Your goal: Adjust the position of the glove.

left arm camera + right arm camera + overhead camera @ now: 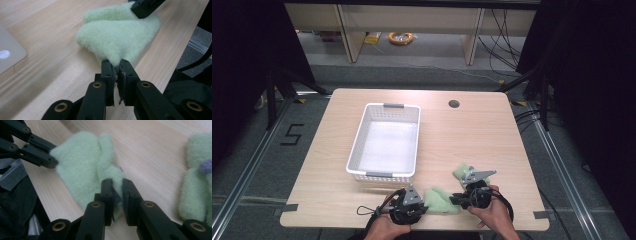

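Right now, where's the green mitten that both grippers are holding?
In the high view the green mitten lies near the table's front edge, between the left gripper and right gripper, just right of the white basket.

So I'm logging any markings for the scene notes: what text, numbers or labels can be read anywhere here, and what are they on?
"5": black tape mark on the grey floor left of the table.
No other text: the white basket, the green mittens and both grippers bear no readable label.
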Motion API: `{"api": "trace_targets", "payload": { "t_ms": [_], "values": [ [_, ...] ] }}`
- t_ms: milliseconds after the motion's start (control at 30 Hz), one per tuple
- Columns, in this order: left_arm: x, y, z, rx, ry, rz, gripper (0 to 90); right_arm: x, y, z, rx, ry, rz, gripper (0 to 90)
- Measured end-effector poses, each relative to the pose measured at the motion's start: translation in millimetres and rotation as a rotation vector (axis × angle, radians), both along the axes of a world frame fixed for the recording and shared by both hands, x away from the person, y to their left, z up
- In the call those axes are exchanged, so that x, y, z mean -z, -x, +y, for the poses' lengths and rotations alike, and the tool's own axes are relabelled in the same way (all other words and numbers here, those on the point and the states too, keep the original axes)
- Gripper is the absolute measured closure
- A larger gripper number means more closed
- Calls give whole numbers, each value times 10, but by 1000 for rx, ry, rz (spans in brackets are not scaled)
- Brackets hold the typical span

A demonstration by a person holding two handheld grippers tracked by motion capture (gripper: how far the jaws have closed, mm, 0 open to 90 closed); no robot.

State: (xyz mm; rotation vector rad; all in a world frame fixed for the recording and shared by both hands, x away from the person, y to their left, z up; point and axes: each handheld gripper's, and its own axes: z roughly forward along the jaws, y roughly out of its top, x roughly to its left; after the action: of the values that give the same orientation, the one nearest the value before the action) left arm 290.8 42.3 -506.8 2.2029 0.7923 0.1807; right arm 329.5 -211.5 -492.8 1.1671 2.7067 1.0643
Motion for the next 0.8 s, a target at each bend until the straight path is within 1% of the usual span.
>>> {"api": "trace_targets", "payload": {
  "t_ms": [33, 67, 100, 133, 167, 200, 233, 267, 300, 333, 367, 400, 433, 467, 500, 533, 567, 600, 633, 667, 700, 733, 767, 800],
  "values": [
    [7, 0, 3, -9, 6, 5, 816, 17, 2, 11, 8, -6, -15, 792],
    [7, 0, 3, -9, 6, 5, 810, 7, 0, 8, -3, 12, -2, 783],
    [7, -7, 13, 3, -1, 6, 803, 5, -2, 9, -2, 13, -6, 769],
    [9, -8, 16, 5, 1, 8, 803, 5, -2, 9, -2, 13, -6, 769],
    [14, 1, 14, -15, 17, 22, 786, 21, 0, 17, 12, -1, -19, 751],
    [12, 4, 16, -16, 14, 24, 731, 26, -7, 12, 16, 0, -21, 689],
    [12, 4, 16, -16, 14, 24, 702, 26, -7, 12, 16, 0, -21, 689],
    [-5, 14, 19, -19, 22, 28, 659, -7, -6, 4, 8, 16, -22, 613],
    [-5, 14, 19, -19, 22, 28, 653, -7, -6, 4, 8, 16, -22, 613],
    [-36, 12, 32, 4, 10, 13, 624, -53, -4, -2, 1, 11, -47, 562],
    [-36, 12, 32, 4, 10, 13, 594, -83, 21, 8, 19, -8, -42, 548],
    [-66, 17, 49, -30, 18, 27, 535, -133, -2, -17, -1, -1, -111, 527],
    [-66, 17, 49, -30, 18, 27, 490, -133, -2, -17, -1, -1, -111, 527],
    [-79, 19, 64, -28, 31, 35, 490, -192, -14, -46, -7, 20, -140, 522],
    [-78, 25, 76, -52, 39, 38, 478, -227, -32, -70, 3, 12, -178, 519],
    [-90, 30, 100, -54, 39, 36, 459, -287, -52, -124, 8, 43, -205, 515],
    [-100, 37, 117, -64, 54, 29, 431, -331, -71, -173, 11, 57, -228, 515],
    [-112, 41, 165, -78, 57, 35, 398, -384, -107, -290, 56, 96, -261, 516],
    [-112, 41, 165, -78, 57, 35, 392, -384, -107, -290, 56, 96, -261, 516],
    [-124, 38, 208, -89, 56, 38, 374, -397, -155, -386, 79, 111, -262, 518],
    [-131, 32, 228, -88, 55, 32, 367, -401, -165, -419, 97, 118, -248, 522],
    [-134, 31, 239, -91, 58, 36, 360, -390, -205, -474, 109, 128, -247, 522],
    [-134, 31, 239, -91, 58, 36, 354, -390, -205, -474, 109, 128, -247, 522],
    [-129, 33, 240, -116, 74, 49, 349, -357, -255, -535, 132, 134, -216, 522]
  ]
}}
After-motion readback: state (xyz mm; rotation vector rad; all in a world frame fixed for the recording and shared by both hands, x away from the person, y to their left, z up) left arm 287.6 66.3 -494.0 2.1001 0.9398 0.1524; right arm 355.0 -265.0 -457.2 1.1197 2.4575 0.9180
